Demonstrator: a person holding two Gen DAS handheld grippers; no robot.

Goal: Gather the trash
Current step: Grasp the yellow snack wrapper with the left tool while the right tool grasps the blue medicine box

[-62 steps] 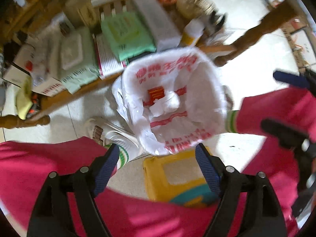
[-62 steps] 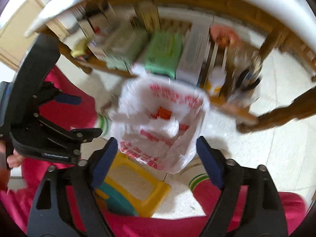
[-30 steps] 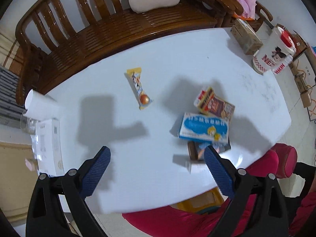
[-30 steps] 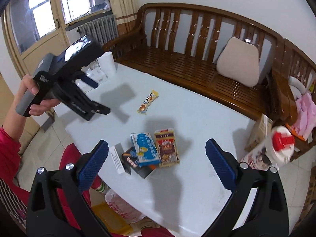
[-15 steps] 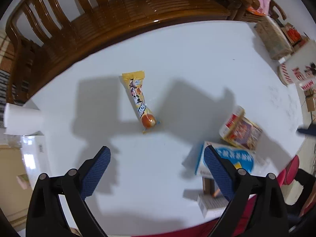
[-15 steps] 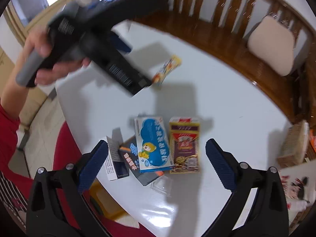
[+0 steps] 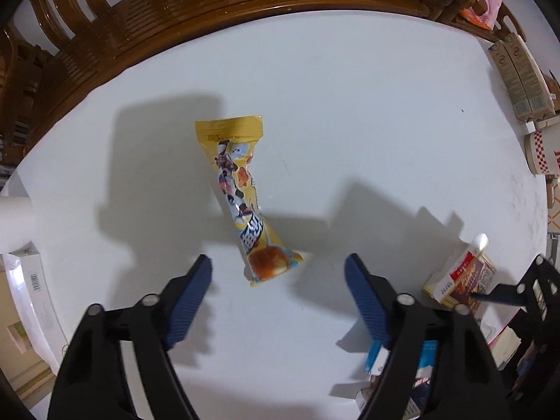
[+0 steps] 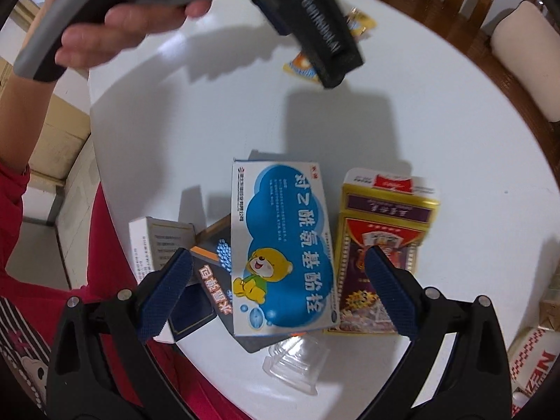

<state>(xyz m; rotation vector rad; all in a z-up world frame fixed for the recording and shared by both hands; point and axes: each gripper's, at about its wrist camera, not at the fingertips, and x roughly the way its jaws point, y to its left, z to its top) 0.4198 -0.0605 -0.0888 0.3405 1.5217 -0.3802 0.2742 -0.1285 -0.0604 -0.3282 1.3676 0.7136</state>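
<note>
I am closing my left gripper point(image 7: 278, 281) straight down around the yellow snack wrapper point(image 7: 245, 203) mid-table (pads not touching yet), while my right gripper point(image 8: 278, 288) is hanging spread over the blue box point(image 8: 283, 245) near the table's point(image 7: 367, 105) front edge.

Wooden bench point(image 7: 217, 3) behind white table point(image 7: 350, 105)

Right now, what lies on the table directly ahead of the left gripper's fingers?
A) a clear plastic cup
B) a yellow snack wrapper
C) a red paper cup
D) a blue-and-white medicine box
B: in the left wrist view the yellow snack wrapper lies on the white table just beyond the left gripper, whose jaws are closing but not yet touching it.
</note>
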